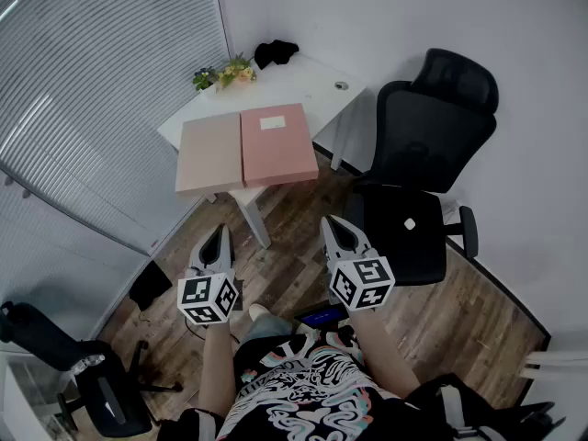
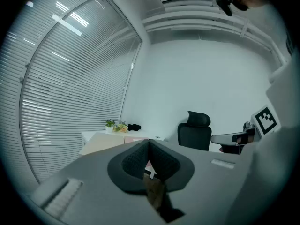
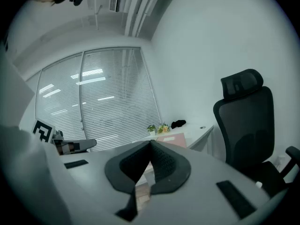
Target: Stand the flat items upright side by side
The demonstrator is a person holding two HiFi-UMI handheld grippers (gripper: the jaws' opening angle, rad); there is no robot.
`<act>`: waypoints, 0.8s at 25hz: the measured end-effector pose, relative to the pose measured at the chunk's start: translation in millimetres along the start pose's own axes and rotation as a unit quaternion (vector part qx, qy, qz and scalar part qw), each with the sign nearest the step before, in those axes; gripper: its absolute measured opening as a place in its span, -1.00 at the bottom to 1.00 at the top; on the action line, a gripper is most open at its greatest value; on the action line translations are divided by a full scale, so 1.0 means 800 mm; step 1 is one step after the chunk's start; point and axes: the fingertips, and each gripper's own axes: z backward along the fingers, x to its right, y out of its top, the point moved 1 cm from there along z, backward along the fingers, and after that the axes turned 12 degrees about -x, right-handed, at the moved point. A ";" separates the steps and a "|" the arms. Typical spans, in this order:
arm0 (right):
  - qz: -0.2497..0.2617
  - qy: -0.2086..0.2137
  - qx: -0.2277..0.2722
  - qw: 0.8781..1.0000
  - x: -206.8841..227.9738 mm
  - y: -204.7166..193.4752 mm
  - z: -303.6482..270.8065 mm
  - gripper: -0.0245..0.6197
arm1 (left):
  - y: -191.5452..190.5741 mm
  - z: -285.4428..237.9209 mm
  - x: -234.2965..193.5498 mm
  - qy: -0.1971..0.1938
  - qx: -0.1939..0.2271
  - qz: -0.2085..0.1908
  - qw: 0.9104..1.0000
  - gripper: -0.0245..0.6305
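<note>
Flat items: smooth pink rectangular board (image 1: 277,145), beige rectangular board (image 1: 209,154), lying touching
Surface: white table (image 1: 308,83)
Grippers: left gripper (image 1: 219,232), right gripper (image 1: 330,222) closed, empty

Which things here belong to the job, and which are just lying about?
Job: beige folder and pink folder, both flat on the table; left gripper and right gripper, shut and empty.
Lying about: flowers, black item, chair.

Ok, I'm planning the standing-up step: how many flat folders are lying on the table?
2. A beige folder lies flat on the near left part of the white table. A pink folder lies flat right beside it, on its right. Anything underneath them would be hidden.
</note>
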 end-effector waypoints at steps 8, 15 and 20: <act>-0.009 -0.009 -0.001 1.000 0.005 -0.008 0.011 -0.92 | -0.005 0.007 0.001 -0.003 0.002 0.005 1.000 -0.94; -0.074 -0.018 0.011 0.997 0.019 -0.011 0.017 -0.92 | -0.005 0.017 0.002 -0.016 0.008 0.018 1.000 -0.94; -0.114 -0.009 0.008 0.993 0.020 -0.024 0.014 -0.68 | -0.022 0.021 0.006 -0.047 -0.013 0.029 0.998 -0.56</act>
